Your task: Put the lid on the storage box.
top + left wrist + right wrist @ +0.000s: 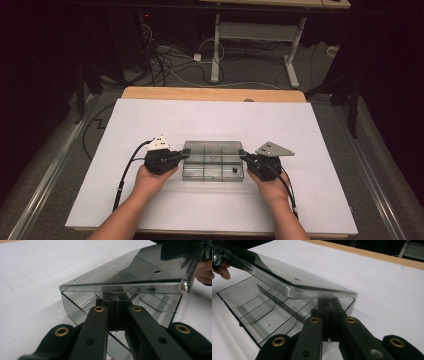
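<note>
Clear compartment box (213, 161) mid-table (150, 120), on white sheet. Left claw (186, 154) clamped shut on box's left end wall, right claw (242, 155) shut on right end. From above, lid (140, 270) looks flat; claw views reveal it raised, tilted (dividers visible beneath).

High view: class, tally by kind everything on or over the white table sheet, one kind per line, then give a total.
Clear plastic compartment box: 1
Hinged box lid: 1
Handheld tools: 2, the left tool and the right tool
Hands: 2
Total: 6
</note>
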Available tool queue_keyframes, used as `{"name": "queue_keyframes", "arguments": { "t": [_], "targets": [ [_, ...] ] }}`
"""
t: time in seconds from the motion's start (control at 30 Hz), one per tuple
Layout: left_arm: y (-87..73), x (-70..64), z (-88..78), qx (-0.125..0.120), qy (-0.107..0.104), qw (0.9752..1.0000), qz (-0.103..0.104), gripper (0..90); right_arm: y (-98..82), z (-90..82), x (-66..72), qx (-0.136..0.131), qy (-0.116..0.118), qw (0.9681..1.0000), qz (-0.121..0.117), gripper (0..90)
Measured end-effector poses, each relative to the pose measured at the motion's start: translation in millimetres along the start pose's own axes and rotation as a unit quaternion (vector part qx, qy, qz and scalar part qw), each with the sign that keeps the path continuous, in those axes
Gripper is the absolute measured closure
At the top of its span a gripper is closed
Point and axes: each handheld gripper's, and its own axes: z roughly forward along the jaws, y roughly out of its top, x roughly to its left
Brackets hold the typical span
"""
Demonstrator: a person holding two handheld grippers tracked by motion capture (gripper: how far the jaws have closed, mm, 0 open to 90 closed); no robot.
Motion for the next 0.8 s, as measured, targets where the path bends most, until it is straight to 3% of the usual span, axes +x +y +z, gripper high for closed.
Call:
{"name": "queue_keyframes", "arguments": {
  "t": [0.23,0.8],
  "targets": [
    [-4.4,-0.8,-3.1,0.002,0.0,1.0,0.0,87.6,-7.6,-9.2,1.4,0.003,-0.005,0.9999,-0.008,90.0],
    [-13.5,-8.1,-18.4,0.005,-0.005,0.9999,0.009,87.6,-36.9,-49.3,-9.8,0.021,-0.034,0.9992,0.01,90.0]
  ]
}}
